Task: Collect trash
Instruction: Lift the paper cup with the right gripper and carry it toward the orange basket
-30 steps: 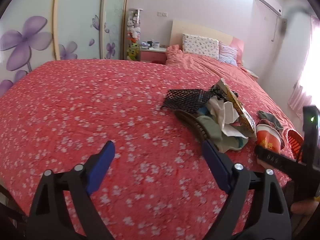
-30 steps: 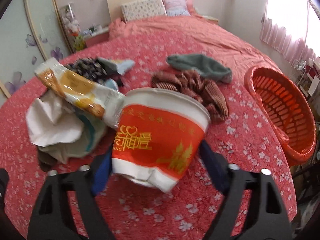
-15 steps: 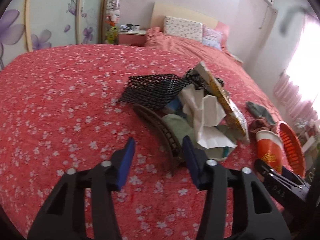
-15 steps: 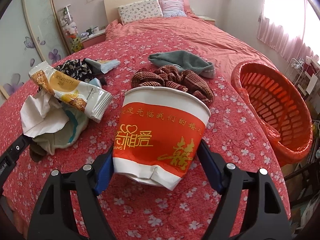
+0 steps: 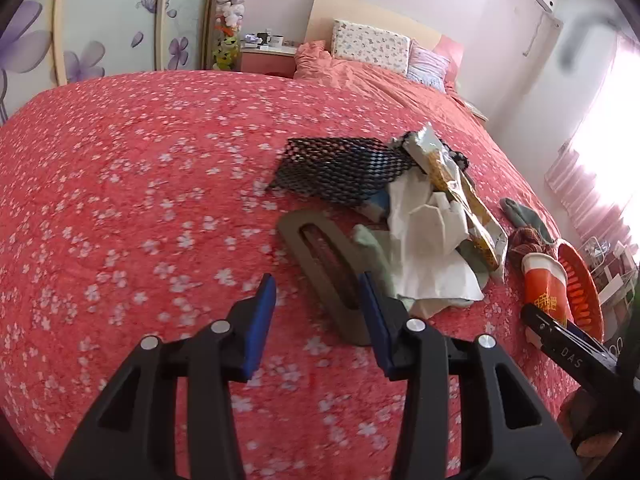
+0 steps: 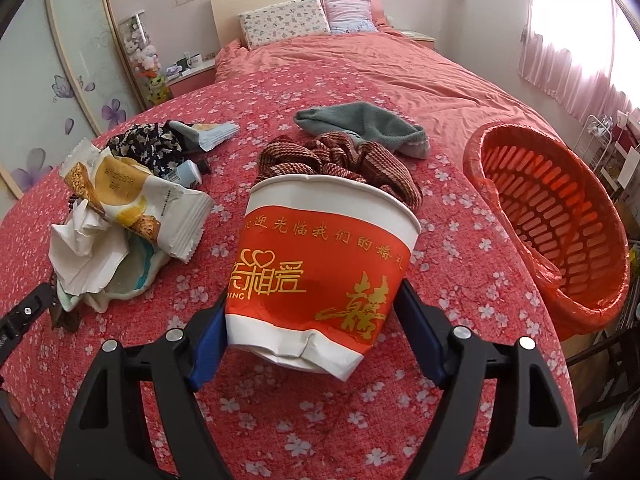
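Observation:
My right gripper [image 6: 314,340] is shut on a red and white paper cup [image 6: 320,268] and holds it above the bed; the cup also shows in the left wrist view [image 5: 544,288]. An orange basket [image 6: 560,216] lined with an orange bag stands at the bed's right edge. My left gripper [image 5: 318,308] is open and empty, its right finger beside a flat brown comb-like piece [image 5: 320,264]. Behind it lie crumpled white paper [image 5: 428,248], a yellow snack wrapper [image 5: 460,188] and black mesh [image 5: 344,168].
A brown knitted cloth [image 6: 340,160] and a grey sock [image 6: 368,124] lie beyond the cup. A dark floral cloth [image 6: 148,144] and a small wrapper [image 6: 216,132] lie farther left. Pillows [image 6: 284,24] and a nightstand [image 5: 268,54] are at the bed's head.
My left gripper has moved toward the trash pile and its jaws have narrowed. My right gripper keeps hold of the cup, which is now a little farther from the pile.

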Motion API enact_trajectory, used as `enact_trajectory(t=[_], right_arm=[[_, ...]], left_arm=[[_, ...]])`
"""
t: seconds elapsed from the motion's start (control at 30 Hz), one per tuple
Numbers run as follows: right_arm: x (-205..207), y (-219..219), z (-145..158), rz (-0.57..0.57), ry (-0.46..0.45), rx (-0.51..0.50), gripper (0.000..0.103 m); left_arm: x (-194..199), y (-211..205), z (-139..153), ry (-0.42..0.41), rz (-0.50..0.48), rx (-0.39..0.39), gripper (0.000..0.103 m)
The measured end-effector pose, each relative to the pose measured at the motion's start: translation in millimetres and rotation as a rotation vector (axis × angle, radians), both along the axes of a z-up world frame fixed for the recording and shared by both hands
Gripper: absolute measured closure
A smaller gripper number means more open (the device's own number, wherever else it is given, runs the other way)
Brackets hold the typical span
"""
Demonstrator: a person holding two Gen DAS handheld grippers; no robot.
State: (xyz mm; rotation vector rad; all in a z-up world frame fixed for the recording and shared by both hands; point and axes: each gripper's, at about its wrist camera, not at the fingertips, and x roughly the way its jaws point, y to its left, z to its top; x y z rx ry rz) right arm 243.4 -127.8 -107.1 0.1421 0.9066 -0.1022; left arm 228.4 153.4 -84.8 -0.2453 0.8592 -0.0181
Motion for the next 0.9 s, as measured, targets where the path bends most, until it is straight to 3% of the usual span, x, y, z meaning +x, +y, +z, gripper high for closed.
enact_trajectory(t=[0.17,0.2,0.37,0.43,0.5,0.53,0.9], right_arm=[[5,2,2,0.006,-0.007,0.014,0.026],[6,2,2,0.007,-0.007,0.017,0.026],[11,7,2,0.010,-0.003,0.018,0.022],[13,8,0,0.010,0.005,0.011,0.024],[14,7,-1,0.013,0.010,0.015,0.026],[13,5,-1,0.007,0.009,0.009,0.026],[12,0,-4,-0.005,0.007,-0.014,0.025]], left_arm=[[5,-7,-1,0.001,0.003,-0.035,0.059],[5,-9,-2,-0.002,0.001,-0.037,0.055],[6,-13,-4,0.007,0.010,-0.004,0.051],[7,-10,-5,0.007,0.004,-0.019,0.053],[6,-8,-5,0.005,-0.015,-0.029,0.066],[6,-6,-5,0.007,-0.023,-0.025,0.068],[5,8,-5,0.012,0.013,-0.001,0.067]])
